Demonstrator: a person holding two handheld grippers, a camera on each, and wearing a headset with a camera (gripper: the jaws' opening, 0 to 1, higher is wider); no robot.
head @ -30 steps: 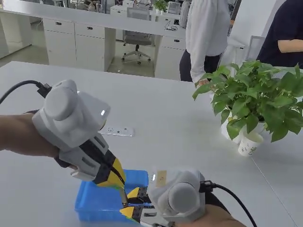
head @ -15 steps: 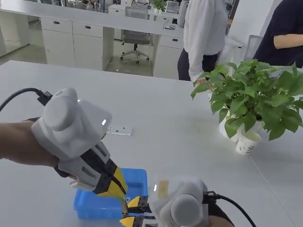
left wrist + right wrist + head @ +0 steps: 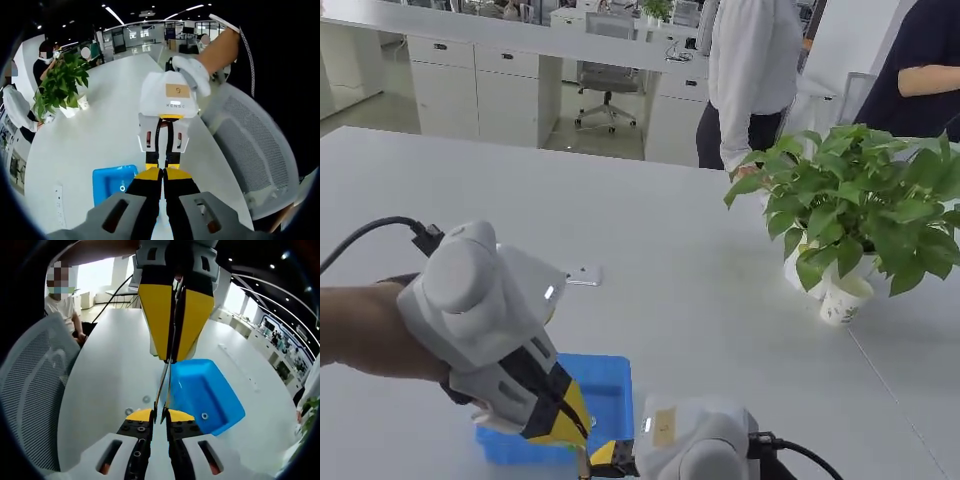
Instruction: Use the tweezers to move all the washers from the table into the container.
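Thin metal tweezers point(image 3: 165, 382) run between the two grippers' yellow tips. My left gripper point(image 3: 578, 440) point(image 3: 163, 176) is shut on their upper end; in the right gripper view it point(image 3: 171, 359) hangs down from above. My right gripper point(image 3: 160, 416) point(image 3: 605, 462) is shut around their lower end, tip to tip with the left. The blue container point(image 3: 205, 390) point(image 3: 605, 385) point(image 3: 112, 182) sits just beside the tips and holds one washer point(image 3: 204, 416) point(image 3: 122, 188). Two washers point(image 3: 129, 411) point(image 3: 146, 399) lie on the white table, left of the right gripper's tips.
A potted green plant point(image 3: 860, 210) and a paper cup point(image 3: 845, 300) stand at the table's right. A small white device point(image 3: 582, 275) lies beyond the container. People stand past the table's far edge point(image 3: 620, 160). A mesh chair point(image 3: 35, 375) is near the table's side.
Both grippers have drawn back toward me and lower in the head view, from over the container's middle to its near edge. They stay tip to tip.
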